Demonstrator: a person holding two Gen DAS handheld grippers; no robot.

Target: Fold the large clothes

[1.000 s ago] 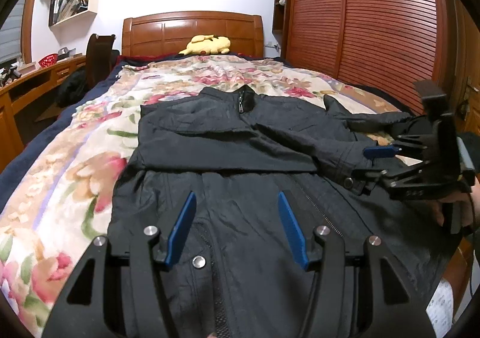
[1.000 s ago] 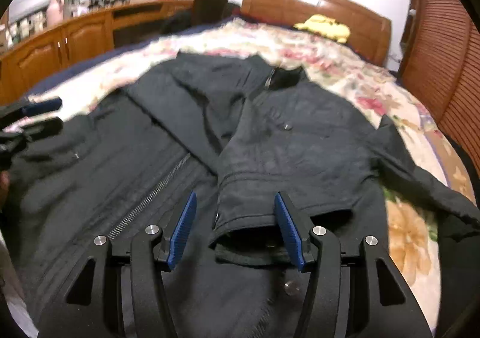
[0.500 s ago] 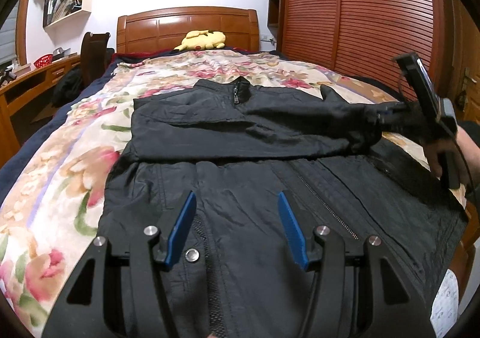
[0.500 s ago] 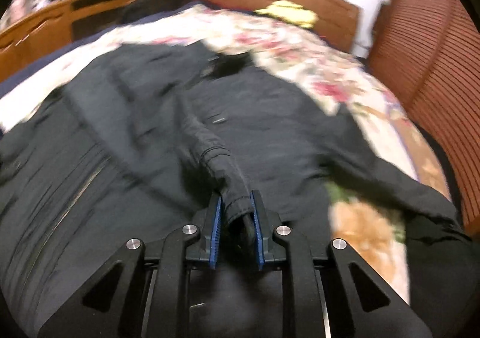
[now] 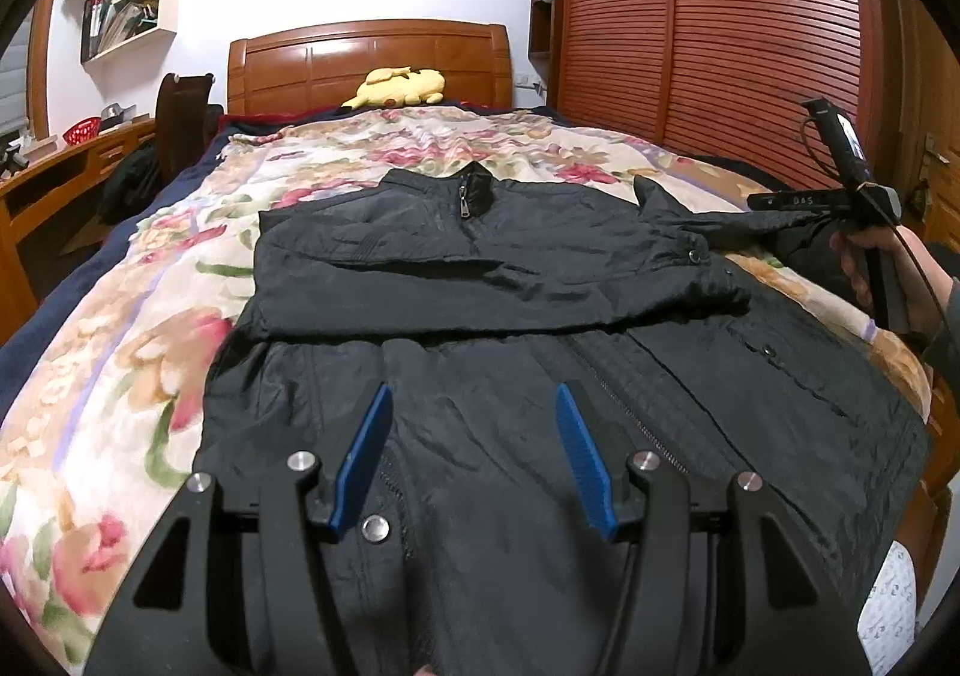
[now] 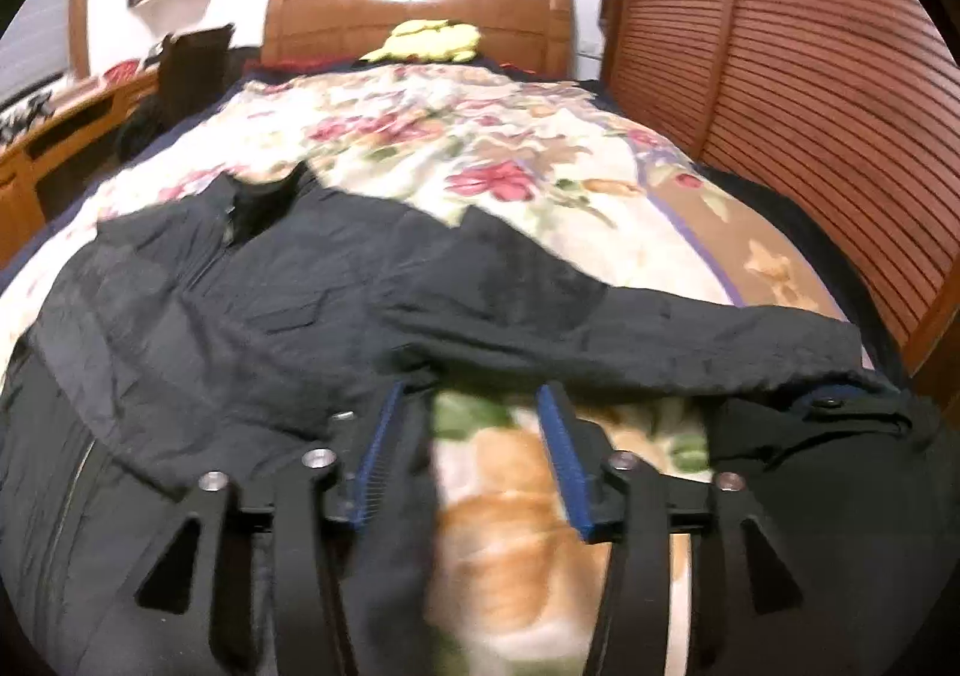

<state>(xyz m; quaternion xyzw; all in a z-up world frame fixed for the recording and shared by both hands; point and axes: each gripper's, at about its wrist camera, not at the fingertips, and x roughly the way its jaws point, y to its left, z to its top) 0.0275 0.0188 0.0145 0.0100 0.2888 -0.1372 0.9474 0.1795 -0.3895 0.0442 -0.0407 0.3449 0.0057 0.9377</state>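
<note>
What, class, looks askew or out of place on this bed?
The black zip-up jacket lies unevenly: one sleeve is folded flat across the chest, while the other sleeve stretches sideways over the floral quilt towards the bed's edge. Both claws are open and hold nothing.

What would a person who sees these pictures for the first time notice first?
The black jacket spread across the near half of the bed, zipped, one sleeve folded across its chest. Under it lies the floral bedspread, and a yellow plush toy rests against the wooden headboard. Both tongs, left and right, are open with blue pads.
</note>
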